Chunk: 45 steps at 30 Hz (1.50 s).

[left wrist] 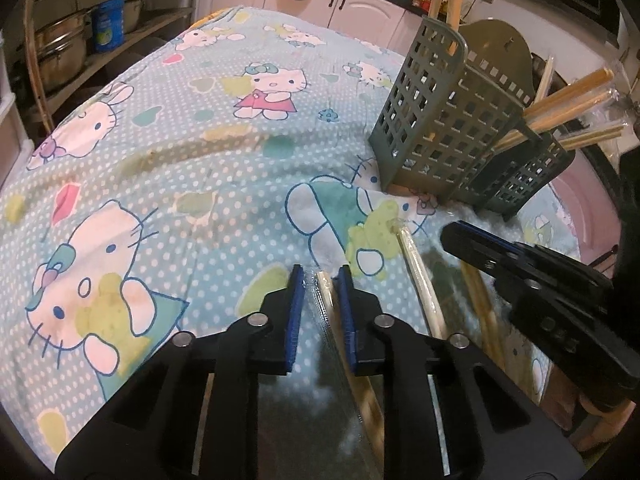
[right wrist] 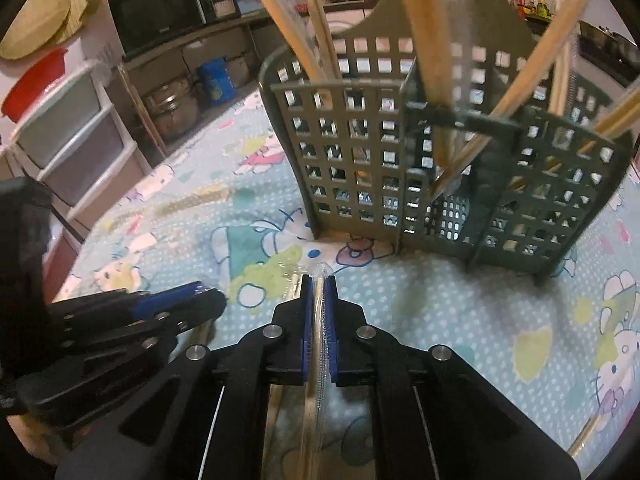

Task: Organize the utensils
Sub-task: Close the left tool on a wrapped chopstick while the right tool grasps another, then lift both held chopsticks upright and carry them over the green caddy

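A grey-green lattice utensil holder (left wrist: 452,136) stands on the cartoon-print cloth (left wrist: 168,152), with several wrapped wooden chopsticks leaning in its compartments (right wrist: 424,40). My left gripper (left wrist: 320,280) is open, its jaws on either side of a wrapped chopstick pair (left wrist: 326,292) lying on the cloth. More wrapped chopsticks (left wrist: 420,276) lie to its right. My right gripper (right wrist: 319,292) is shut on a wrapped chopstick pair (right wrist: 318,344), low over the cloth in front of the holder (right wrist: 360,152). The right gripper shows in the left wrist view (left wrist: 456,236); the left shows in the right wrist view (right wrist: 200,300).
Kitchen cabinets (left wrist: 352,4) run behind the table. Shelves with steel pots (left wrist: 60,56) stand to the left. In the right wrist view, plastic drawers (right wrist: 68,136) and a microwave (right wrist: 160,12) stand beyond the table's left edge.
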Each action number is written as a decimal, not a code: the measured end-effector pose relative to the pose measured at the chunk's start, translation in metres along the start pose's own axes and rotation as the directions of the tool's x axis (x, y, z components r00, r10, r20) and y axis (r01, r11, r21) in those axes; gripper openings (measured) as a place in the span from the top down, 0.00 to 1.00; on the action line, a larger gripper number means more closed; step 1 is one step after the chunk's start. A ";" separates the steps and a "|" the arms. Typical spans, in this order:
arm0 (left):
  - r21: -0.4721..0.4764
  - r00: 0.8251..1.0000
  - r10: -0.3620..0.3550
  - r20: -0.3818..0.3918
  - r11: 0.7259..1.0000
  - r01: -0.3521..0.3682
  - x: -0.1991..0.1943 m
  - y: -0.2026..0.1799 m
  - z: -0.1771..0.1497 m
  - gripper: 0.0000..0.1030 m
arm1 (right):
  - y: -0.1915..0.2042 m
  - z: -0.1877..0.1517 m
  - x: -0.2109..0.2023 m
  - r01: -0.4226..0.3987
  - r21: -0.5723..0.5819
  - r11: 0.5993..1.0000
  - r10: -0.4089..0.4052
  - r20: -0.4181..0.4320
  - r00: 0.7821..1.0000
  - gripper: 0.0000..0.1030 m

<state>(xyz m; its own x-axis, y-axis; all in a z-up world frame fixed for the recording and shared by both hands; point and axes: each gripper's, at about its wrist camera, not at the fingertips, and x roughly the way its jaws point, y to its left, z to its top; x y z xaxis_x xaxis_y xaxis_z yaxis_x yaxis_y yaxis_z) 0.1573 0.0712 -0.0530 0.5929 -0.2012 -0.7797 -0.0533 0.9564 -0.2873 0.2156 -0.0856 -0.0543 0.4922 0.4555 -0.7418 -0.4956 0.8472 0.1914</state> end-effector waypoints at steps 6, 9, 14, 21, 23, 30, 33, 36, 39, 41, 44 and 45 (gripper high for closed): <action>-0.020 0.995 -0.068 0.067 0.997 0.069 -0.022 0.002 0.004 0.98 | 0.000 0.001 -0.036 -0.026 0.005 1.000 0.025 0.084 0.996 0.94; -0.018 0.989 -0.093 0.115 0.995 0.096 -0.040 0.000 0.009 0.98 | -0.002 0.000 -0.058 -0.037 0.009 0.999 0.035 0.142 0.989 0.94; -0.018 0.975 -0.122 0.187 0.992 0.128 -0.068 -0.006 0.018 0.99 | -0.007 0.001 -0.088 -0.056 0.015 0.998 0.051 0.216 0.975 0.95; 0.003 0.953 -0.153 0.261 0.987 0.158 -0.100 -0.017 0.028 0.99 | -0.019 -0.006 -0.124 -0.056 0.032 0.998 0.044 0.291 0.956 0.95; 0.013 0.946 -0.161 0.281 0.986 0.164 -0.108 -0.022 0.031 0.99 | -0.023 -0.007 -0.135 -0.053 0.038 0.998 0.038 0.314 0.949 0.95; 0.054 0.925 -0.194 0.327 0.981 0.187 -0.129 -0.038 0.039 0.99 | -0.029 -0.010 -0.169 -0.041 0.045 0.998 0.021 0.388 0.921 0.95; 0.071 0.918 -0.205 0.340 0.979 0.192 -0.135 -0.046 0.042 0.99 | -0.031 -0.013 -0.182 -0.037 0.049 0.998 0.013 0.417 0.909 0.95; 0.085 0.910 -0.213 0.357 0.977 0.195 -0.142 -0.052 0.045 0.99 | -0.035 -0.014 -0.194 -0.031 0.058 0.998 0.002 0.444 0.896 0.95; 0.098 0.902 -0.223 0.369 0.975 0.201 -0.147 -0.058 0.048 0.99 | -0.039 -0.015 -0.204 -0.030 0.068 0.997 -0.005 0.467 0.884 0.95; 0.111 0.897 -0.230 0.378 0.973 0.203 -0.151 -0.062 0.051 0.99 | -0.043 -0.015 -0.209 -0.028 0.077 0.997 -0.012 0.482 0.876 0.95; 0.126 0.890 -0.240 0.389 0.970 0.206 -0.157 -0.067 0.055 0.99 | -0.046 -0.015 -0.218 -0.027 0.089 0.996 -0.022 0.507 0.862 0.95; 0.132 0.888 -0.242 0.392 0.970 0.206 -0.159 -0.069 0.056 0.99 | -0.048 -0.015 -0.221 -0.029 0.092 0.995 -0.023 0.517 0.856 0.95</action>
<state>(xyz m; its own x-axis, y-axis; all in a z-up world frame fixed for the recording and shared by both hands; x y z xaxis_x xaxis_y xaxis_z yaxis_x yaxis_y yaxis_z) 0.1119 0.0493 0.1221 0.8543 -0.3265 -0.4045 0.1760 0.9138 -0.3659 0.1198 -0.2311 0.0909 0.8023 0.5117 -0.3074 -0.4414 0.8552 0.2715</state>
